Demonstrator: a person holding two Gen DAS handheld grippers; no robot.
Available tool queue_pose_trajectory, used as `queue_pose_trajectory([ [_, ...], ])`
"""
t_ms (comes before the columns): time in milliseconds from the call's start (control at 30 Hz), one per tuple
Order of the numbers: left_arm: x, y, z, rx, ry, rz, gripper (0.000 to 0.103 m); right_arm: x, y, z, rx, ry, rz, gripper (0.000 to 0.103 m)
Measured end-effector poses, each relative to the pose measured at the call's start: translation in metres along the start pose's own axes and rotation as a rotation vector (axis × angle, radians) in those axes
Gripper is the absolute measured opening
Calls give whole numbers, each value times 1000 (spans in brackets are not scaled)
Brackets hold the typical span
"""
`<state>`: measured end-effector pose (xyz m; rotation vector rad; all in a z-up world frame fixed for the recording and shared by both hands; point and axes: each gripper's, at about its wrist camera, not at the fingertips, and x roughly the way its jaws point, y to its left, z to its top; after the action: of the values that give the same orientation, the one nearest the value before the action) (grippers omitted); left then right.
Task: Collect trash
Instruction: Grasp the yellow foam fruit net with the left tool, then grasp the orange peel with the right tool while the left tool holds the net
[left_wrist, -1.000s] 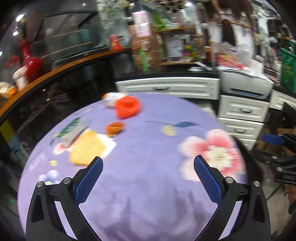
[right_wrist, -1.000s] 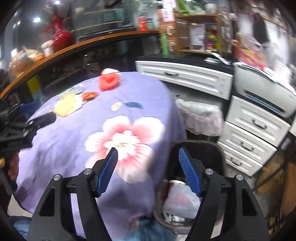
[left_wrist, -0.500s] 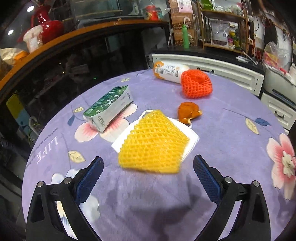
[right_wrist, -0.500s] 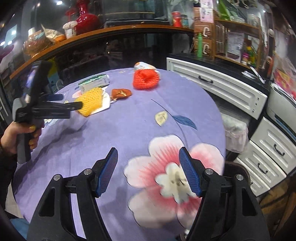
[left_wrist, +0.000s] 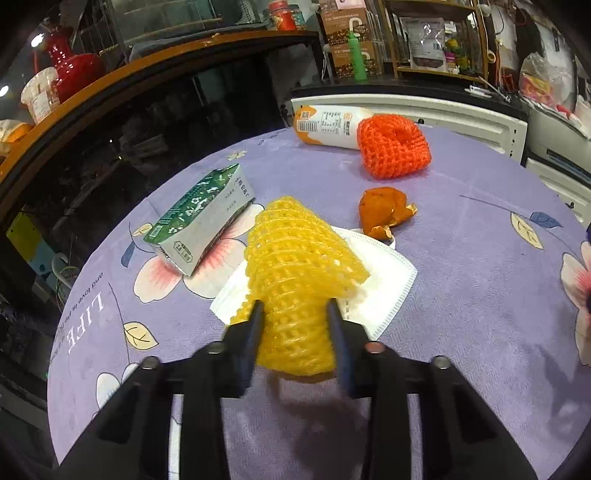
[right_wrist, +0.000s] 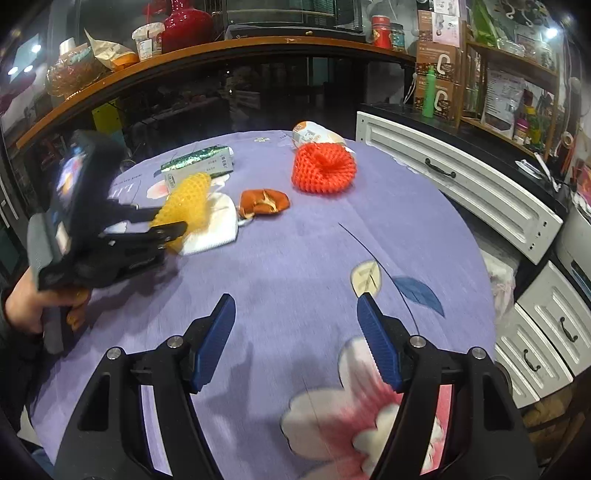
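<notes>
Left tool (left_wrist: 295, 325) has just closed on one yellow net (left_wrist: 295, 266); one orange net (left_wrist: 393, 146).

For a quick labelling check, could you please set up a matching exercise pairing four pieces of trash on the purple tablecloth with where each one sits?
Things:
1. yellow foam net
2. green carton
3. orange peel
4. white bottle

Places:
A. lying at the far edge, right behind the red foam net
B. pinched between the fingers of the left gripper
C. on its side, left of the white mask
D. alone between the red foam net and the mask

Pairs: 1-B, 2-C, 3-D, 4-A
</notes>
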<state>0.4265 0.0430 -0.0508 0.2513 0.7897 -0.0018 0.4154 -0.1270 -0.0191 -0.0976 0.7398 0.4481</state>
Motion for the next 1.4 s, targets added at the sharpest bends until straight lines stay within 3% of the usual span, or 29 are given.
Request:
queue_pose_trajectory([
  [367,-47,45,-7,-197,-104,-83,20,59,16,48,5,30,43,69],
  [733,-55,53,-15,-218,-127,-106,20,112,36,76,-17,74,17,68],
  [1000,-51,52,-20,-225,-123,-126,20,146,38,91,1,102,-8,61],
  [1100,-49,52,-22,-225,-121,-130,20,155,36,91,11,124,1,54],
  [1400,-48,52,-24,-227,-118,-138,20,148,32,88,5,101,-15,47],
])
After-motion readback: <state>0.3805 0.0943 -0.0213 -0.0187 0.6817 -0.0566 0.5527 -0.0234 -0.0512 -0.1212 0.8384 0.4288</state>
